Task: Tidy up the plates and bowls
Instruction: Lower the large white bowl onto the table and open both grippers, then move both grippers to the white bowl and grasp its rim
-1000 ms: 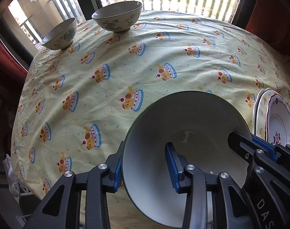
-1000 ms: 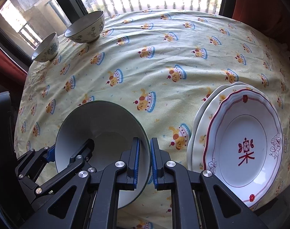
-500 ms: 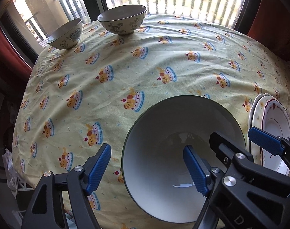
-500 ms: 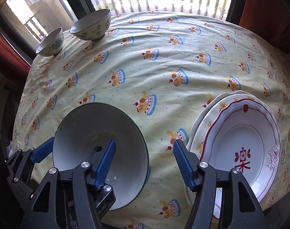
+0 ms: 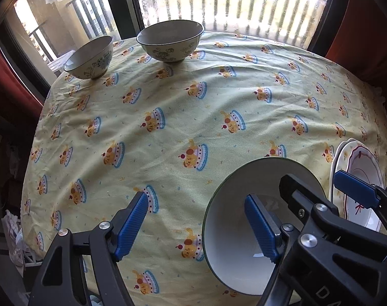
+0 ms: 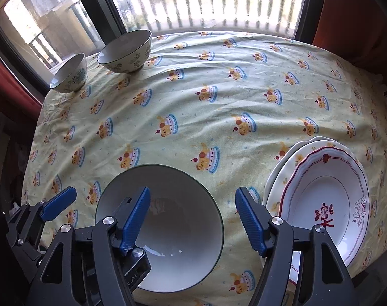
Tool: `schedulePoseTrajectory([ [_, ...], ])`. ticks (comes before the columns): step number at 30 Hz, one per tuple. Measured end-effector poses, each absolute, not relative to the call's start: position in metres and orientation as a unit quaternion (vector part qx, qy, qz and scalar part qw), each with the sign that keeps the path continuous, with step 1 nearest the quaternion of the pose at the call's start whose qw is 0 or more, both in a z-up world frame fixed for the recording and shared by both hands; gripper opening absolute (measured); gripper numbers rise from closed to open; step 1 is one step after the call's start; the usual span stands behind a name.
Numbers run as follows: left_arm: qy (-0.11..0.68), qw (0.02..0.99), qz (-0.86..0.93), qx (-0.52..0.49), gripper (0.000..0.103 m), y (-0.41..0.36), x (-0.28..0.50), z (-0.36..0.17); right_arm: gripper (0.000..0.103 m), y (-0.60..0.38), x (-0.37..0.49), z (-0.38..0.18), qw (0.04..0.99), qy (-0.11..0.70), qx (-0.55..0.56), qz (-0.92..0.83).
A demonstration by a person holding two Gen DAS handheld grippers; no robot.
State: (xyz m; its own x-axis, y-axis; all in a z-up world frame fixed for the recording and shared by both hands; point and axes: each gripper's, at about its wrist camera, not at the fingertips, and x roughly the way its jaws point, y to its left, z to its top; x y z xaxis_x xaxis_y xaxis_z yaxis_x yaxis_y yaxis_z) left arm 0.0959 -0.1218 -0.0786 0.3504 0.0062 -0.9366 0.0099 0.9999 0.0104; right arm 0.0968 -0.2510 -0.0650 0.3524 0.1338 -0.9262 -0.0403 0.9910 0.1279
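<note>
A large white bowl with a green rim (image 5: 234, 232) (image 6: 178, 224) rests on the yellow tablecloth near the front edge. My left gripper (image 5: 196, 227) is open and empty, one finger left of the bowl, the other above its inside. My right gripper (image 6: 193, 221) is open and empty, straddling the bowl's right rim. A stack of plates, a red-rimmed one on top (image 6: 328, 204) (image 5: 359, 186), lies to the bowl's right. Two patterned bowls, a small one (image 5: 91, 57) (image 6: 69, 76) and a larger one (image 5: 170, 40) (image 6: 126, 51), stand at the far left by the window.
The round table's yellow cartoon-print cloth (image 5: 193, 107) (image 6: 219, 102) spans the middle. Windows and red curtains stand beyond the far edge. The table's front edge drops off just below the white bowl.
Both grippers were shut on the white bowl's rim a second ago. They opened, let it go, and have drawn back; the left one moved to the left. The bowl stays on the cloth.
</note>
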Motion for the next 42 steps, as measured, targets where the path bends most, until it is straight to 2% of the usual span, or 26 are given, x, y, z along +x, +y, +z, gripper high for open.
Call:
schedulePoseTrajectory([
  [4,0.565,0.824,-0.021,0.015,0.08,-0.112,0.101,-0.072,0.076,-0.239,0.099,-0.057,0.825,0.561,0.052,0.042],
  [26,0.544,0.836,-0.07,0.021,0.084,0.003,0.149,-0.053,0.076,-0.125,0.128,-0.033,0.84,0.538,0.065,-0.002],
  [42,0.519,0.853,-0.046,0.017,0.081,0.096,0.229,-0.05,0.076,-0.029,0.21,-0.029,0.854,0.517,0.054,-0.01],
])
